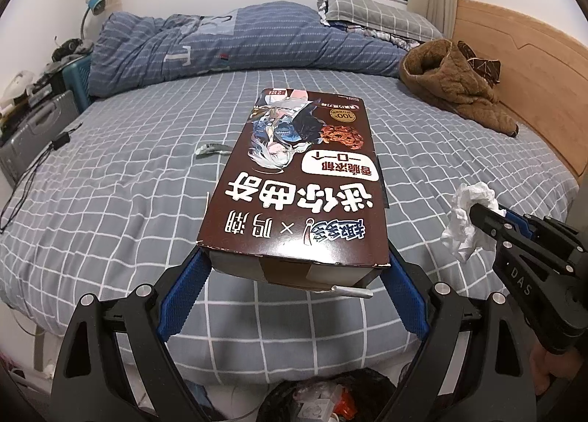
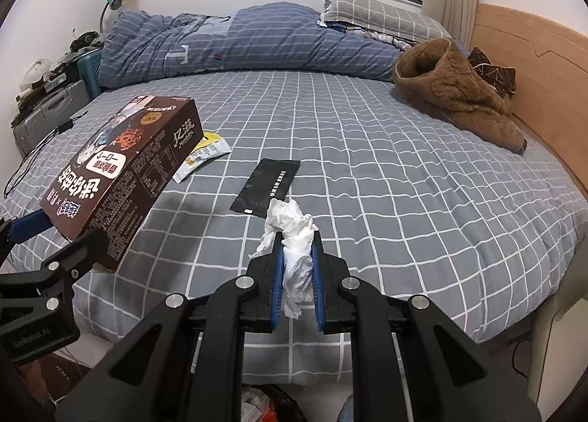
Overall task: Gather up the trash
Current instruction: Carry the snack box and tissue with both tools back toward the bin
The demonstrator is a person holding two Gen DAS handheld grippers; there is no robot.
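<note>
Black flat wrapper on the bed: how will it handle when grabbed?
The black wrapper lies flat on the sheet, so it is probably thin, light and floppy. Its surface looks smooth, likely slippery. With little edge to catch, fingers may pinch the sheet along with it.

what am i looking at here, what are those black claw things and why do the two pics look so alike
Those are two handheld grippers; a person holds one in each hand. Each carries a fisheye camera looking along its fingers, so both pictures show the same bed from slightly different spots. The left gripper clamps a brown cookie box, lifted above the bed. The right gripper pinches a crumpled white tissue. On the checked sheet lie a black wrapper, a yellow-and-white packet and a brown fleece garment. A trash bin sits below the bed's edge.
</note>
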